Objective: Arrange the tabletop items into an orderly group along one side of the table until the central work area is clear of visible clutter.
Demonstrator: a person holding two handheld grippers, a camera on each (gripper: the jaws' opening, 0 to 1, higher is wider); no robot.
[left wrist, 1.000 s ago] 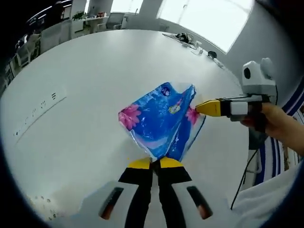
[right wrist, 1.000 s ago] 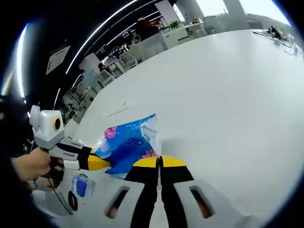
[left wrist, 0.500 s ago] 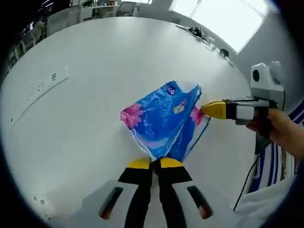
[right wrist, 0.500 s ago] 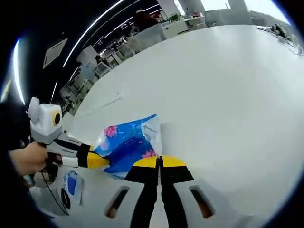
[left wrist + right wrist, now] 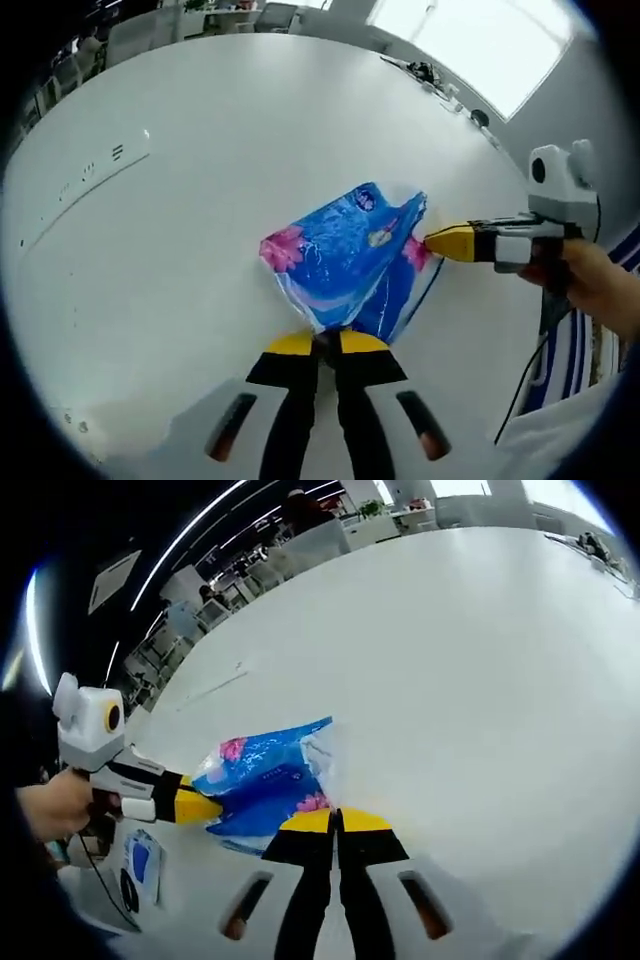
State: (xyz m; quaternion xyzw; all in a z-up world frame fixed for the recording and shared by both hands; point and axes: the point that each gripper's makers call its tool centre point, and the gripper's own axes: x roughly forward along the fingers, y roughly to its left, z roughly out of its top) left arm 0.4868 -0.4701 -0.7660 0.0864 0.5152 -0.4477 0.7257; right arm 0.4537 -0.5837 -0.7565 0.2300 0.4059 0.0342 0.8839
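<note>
Two hand-held grippers of mine pinched one blue plastic tissue pack with pink flowers (image 5: 345,265) over the white round worktop (image 5: 180,200). My left hand-held gripper (image 5: 326,343) was clamped on its near corner, my right hand-held gripper (image 5: 336,822) on the opposite clear edge. The pack sat near the worktop's edge by me.

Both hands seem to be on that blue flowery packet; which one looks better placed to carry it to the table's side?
Probably the left gripper: its fingers pinch the blue packet, while the right gripper only meets a corner.
</note>
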